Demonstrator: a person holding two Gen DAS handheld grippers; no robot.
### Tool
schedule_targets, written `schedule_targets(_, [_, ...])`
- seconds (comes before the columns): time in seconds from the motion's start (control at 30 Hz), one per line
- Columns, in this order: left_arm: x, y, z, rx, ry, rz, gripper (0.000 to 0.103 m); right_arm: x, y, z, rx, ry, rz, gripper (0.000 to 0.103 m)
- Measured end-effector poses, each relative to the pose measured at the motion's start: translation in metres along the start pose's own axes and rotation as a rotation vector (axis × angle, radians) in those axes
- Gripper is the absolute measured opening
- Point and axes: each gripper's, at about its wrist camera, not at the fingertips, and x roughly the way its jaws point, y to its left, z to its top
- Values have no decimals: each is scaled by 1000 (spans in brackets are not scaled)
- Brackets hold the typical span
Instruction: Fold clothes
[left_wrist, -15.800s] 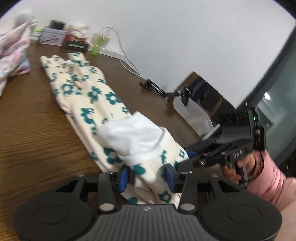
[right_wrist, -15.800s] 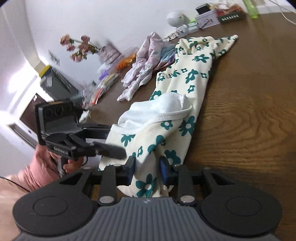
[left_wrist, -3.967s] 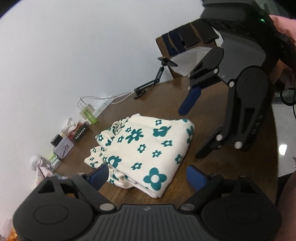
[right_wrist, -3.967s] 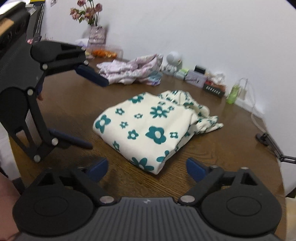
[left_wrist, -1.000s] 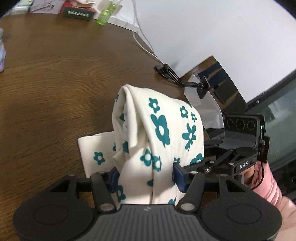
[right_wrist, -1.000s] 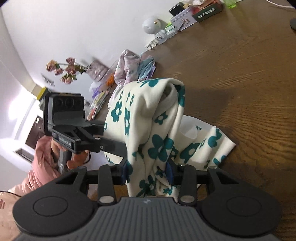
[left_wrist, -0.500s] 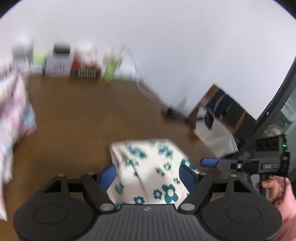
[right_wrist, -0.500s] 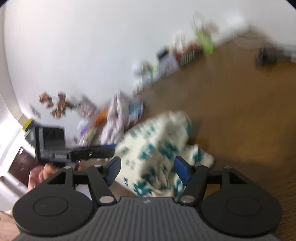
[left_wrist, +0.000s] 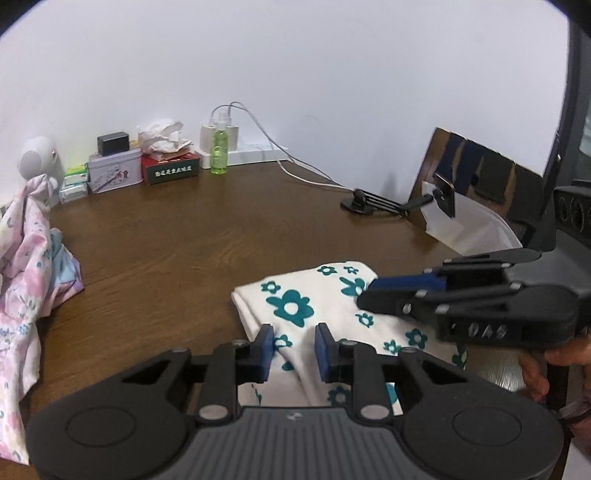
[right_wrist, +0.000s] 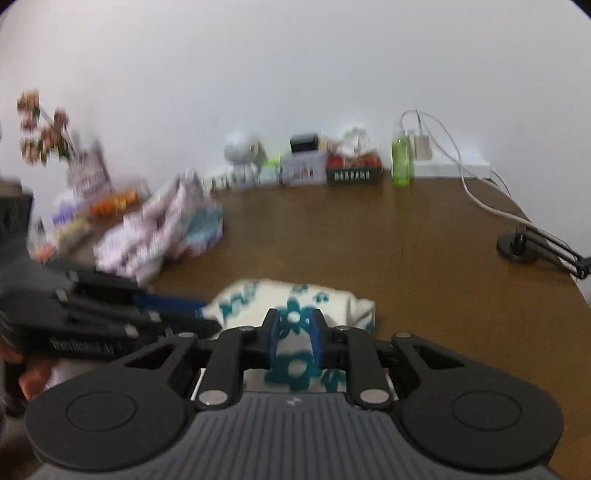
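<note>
A cream garment with teal flowers (left_wrist: 314, 306) lies folded into a small bundle near the front edge of the brown wooden table (left_wrist: 184, 240). My left gripper (left_wrist: 294, 349) is shut on a ridge of its near edge. My right gripper (right_wrist: 293, 338) is shut on the same garment (right_wrist: 295, 295) from the other side. In the left wrist view the right gripper (left_wrist: 373, 291) reaches in from the right over the cloth. In the right wrist view the left gripper (right_wrist: 207, 314) comes in from the left, blurred.
A crumpled pink floral garment (left_wrist: 26, 266) lies at the left. Boxes, a green bottle (left_wrist: 219, 147), a white power strip and a cable line the back wall. A black phone stand (left_wrist: 384, 203) and a board with a white sheet (left_wrist: 469, 206) stand at the right.
Both grippers stood open over the bundle half a second ago. Now both have closed on the folded garment's near edge. The bundle rests lower and flatter than one second ago.
</note>
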Motion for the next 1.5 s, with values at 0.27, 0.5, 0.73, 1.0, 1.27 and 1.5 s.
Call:
schedule_targets(0.27, [1, -24, -18, 69, -50, 70, 21, 3, 19, -24, -75, -15, -89, 17])
schedule_targets(0.5, [-49, -27, -14, 88, -198, 84, 29, -44, 17, -15, -39, -105, -19, 25])
schedule_targets(0.73, [-33, -48, -35, 160, -116, 113, 24, -51, 31, -33, -72, -62, -34, 29])
schedule_targets(1.0, [-24, -45, -46, 125, -111, 128, 23, -38, 27, -49, -8, -25, -40, 31])
schedule_targets(1.27, [-24, -46, -49, 119, -125, 135, 22, -38, 30, -52, -9, -36, -54, 31])
schedule_targets(1.5, [-62, -32, -37, 7, -179, 115, 84, -65, 23, -31, 50, -49, 26, 57])
